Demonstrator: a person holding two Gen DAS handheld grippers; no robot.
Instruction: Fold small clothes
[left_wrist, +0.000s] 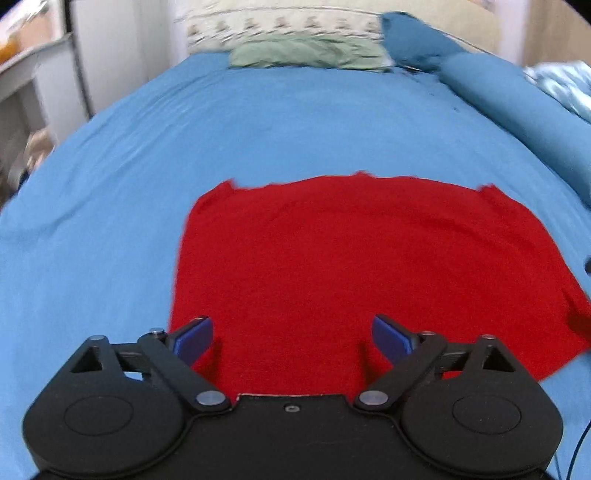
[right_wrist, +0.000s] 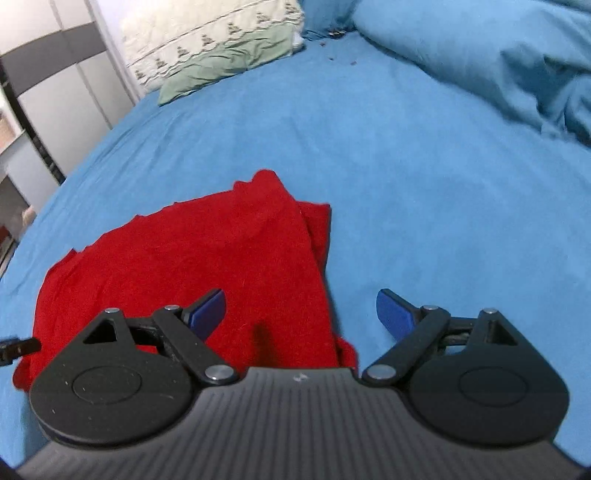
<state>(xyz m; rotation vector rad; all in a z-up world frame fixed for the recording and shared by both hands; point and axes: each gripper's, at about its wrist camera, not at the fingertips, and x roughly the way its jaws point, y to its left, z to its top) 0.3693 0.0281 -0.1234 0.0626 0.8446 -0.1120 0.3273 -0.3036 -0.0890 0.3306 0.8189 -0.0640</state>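
the left tongs stand wide apart with nothing between them, over the near edge of a red shirt that lies flat on the bed. the right tongs are also spread apart and hold nothing; the shirt sits under the left finger and between the two, its folded right edge short of the right finger. pillows lie far ahead of both.

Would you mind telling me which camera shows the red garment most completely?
The left wrist view: the red garment lies nearly whole and flat on the blue sheet. The right wrist view shows mainly its right side, where the edge is folded, with the near part hidden behind the gripper.
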